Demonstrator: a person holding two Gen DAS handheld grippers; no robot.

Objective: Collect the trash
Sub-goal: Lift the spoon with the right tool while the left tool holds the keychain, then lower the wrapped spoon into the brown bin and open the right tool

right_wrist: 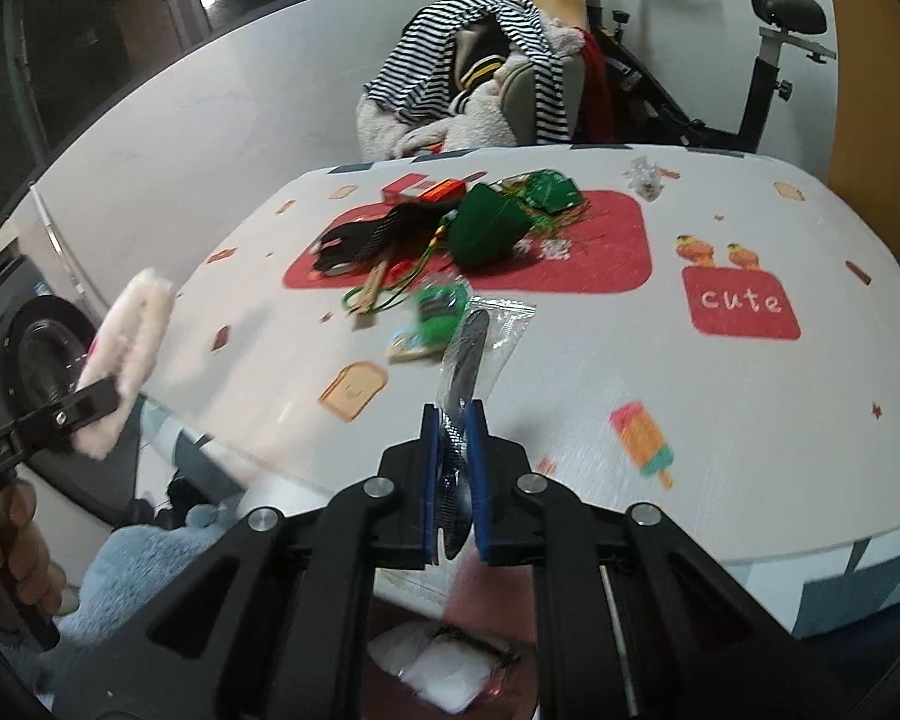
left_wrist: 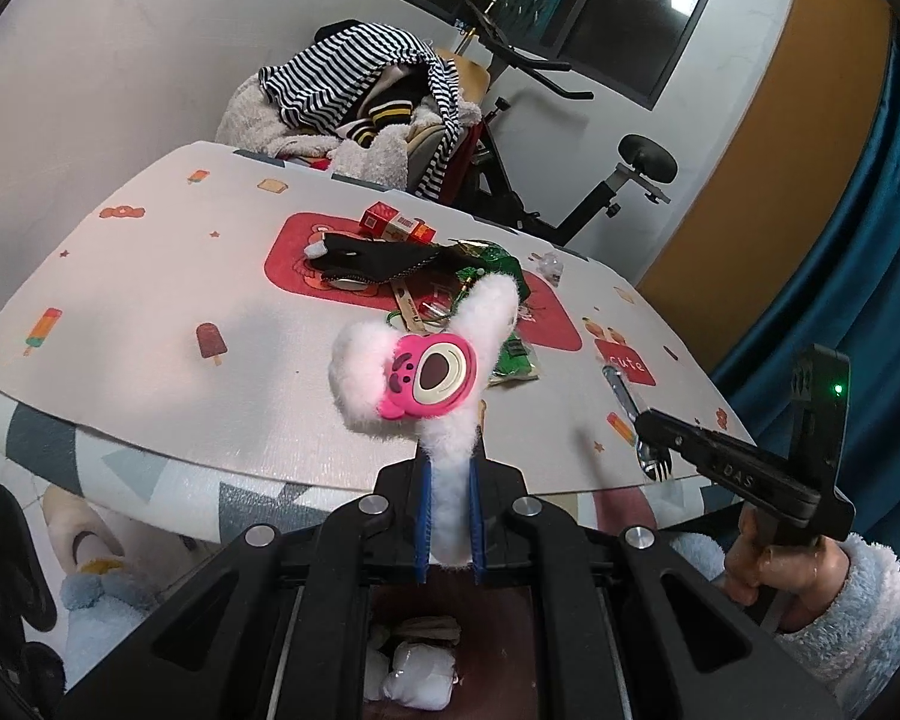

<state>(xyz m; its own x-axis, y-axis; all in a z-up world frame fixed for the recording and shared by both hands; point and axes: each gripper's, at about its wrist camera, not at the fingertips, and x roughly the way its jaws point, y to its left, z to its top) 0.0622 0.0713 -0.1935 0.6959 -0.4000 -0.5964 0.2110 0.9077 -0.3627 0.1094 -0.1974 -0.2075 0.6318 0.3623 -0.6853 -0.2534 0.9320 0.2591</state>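
Observation:
My left gripper (left_wrist: 452,461) is shut on a fluffy white plush piece with a pink bear face (left_wrist: 432,375), held up over the near edge of the table (left_wrist: 150,276). My right gripper (right_wrist: 453,420) is shut on a metal spork in a clear plastic wrapper (right_wrist: 471,354). In the left wrist view that spork (left_wrist: 621,396) hangs from the right gripper (left_wrist: 651,423) by the table's right edge. The right wrist view shows the left gripper (right_wrist: 99,399) with the plush (right_wrist: 135,330) at far left. Loose trash lies mid-table: green wrappers (right_wrist: 486,228), a small green packet (right_wrist: 435,315), a crumpled clear wrapper (right_wrist: 645,177).
A black pouch (left_wrist: 378,255), red boxes (left_wrist: 396,222) and a wooden stick (left_wrist: 405,303) lie on the red mat. A chair heaped with striped clothes (left_wrist: 360,90) and an exercise bike (left_wrist: 570,180) stand behind. White crumpled waste (left_wrist: 414,672) lies low beneath the grippers.

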